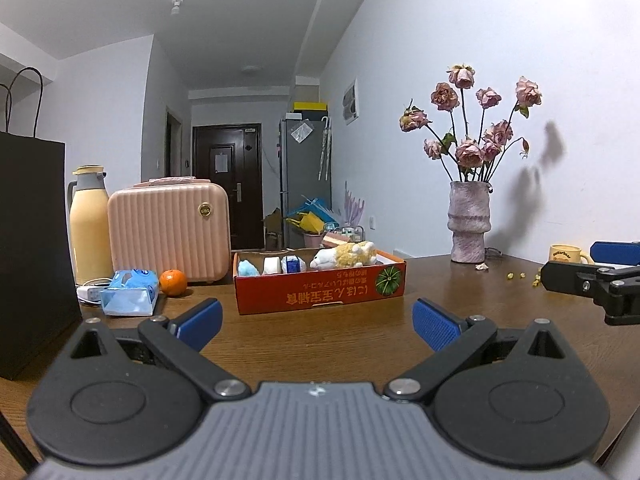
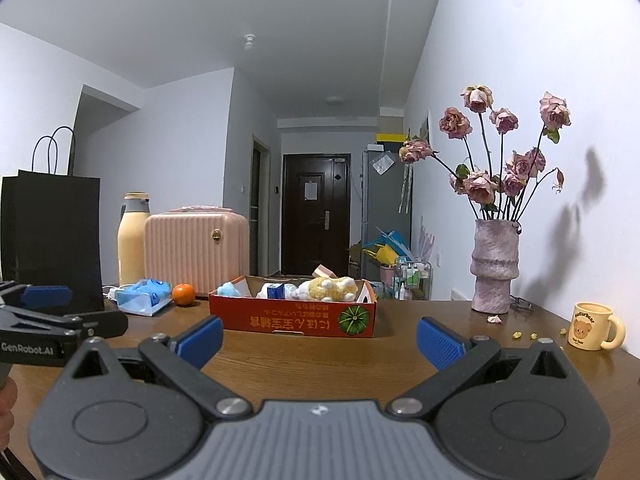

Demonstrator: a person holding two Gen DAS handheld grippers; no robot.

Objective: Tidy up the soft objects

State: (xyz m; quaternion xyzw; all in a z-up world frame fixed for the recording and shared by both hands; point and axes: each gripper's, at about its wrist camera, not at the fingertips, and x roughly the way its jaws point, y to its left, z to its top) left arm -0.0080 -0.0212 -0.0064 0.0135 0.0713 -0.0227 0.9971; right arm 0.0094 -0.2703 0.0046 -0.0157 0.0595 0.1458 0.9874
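You face a long white-walled room with a white ceiling (image 2: 280, 40) carrying a round flush lamp (image 2: 335, 99). At the far end stands a dark wooden door (image 2: 316, 212), with a tall grey cabinet (image 2: 386, 200) to its right. The wall (image 2: 520, 60) on your right catches soft flower shadows. A brown wooden bench (image 2: 320, 356) spreads below you.
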